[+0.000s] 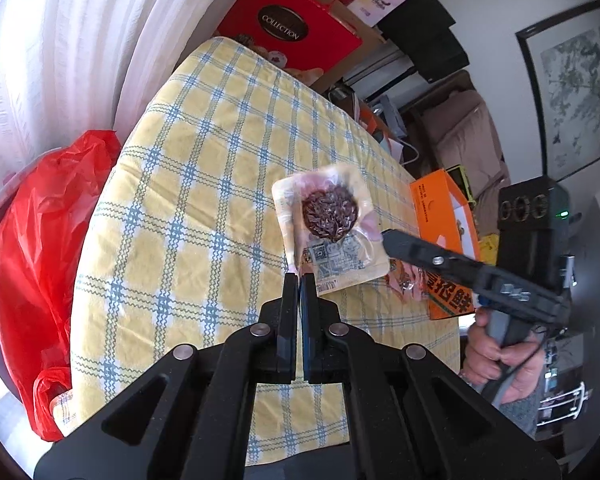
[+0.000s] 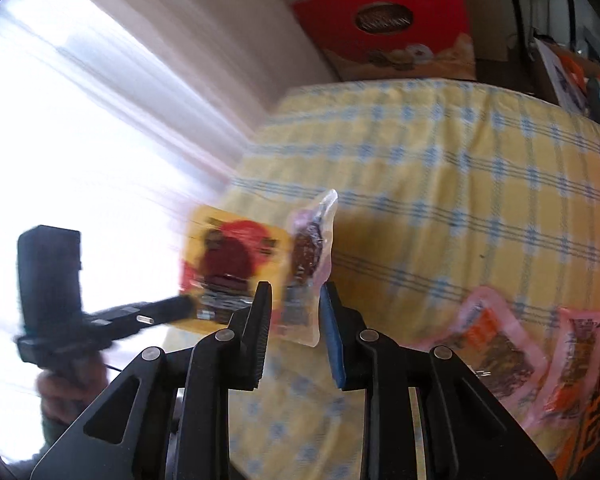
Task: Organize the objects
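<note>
My left gripper (image 1: pixel 299 276) is shut on the corner of a clear vacuum snack packet (image 1: pixel 329 224) with a dark round filling, held above the yellow checked tablecloth (image 1: pixel 204 184). In the right wrist view two packets hang from it: a yellow-red one (image 2: pixel 232 260) and the clear one (image 2: pixel 310 256) edge-on. My right gripper (image 2: pixel 294 292) is open, its fingers either side of the clear packet's lower edge. It shows in the left wrist view (image 1: pixel 386 236) at the packet's right edge.
Two pink snack packets (image 2: pixel 496 344) lie on the cloth at the right, beside an orange box (image 1: pixel 444 216). A red plastic bag (image 1: pixel 40 240) sits left of the table. A red gift box (image 1: pixel 288 32) stands at the far end.
</note>
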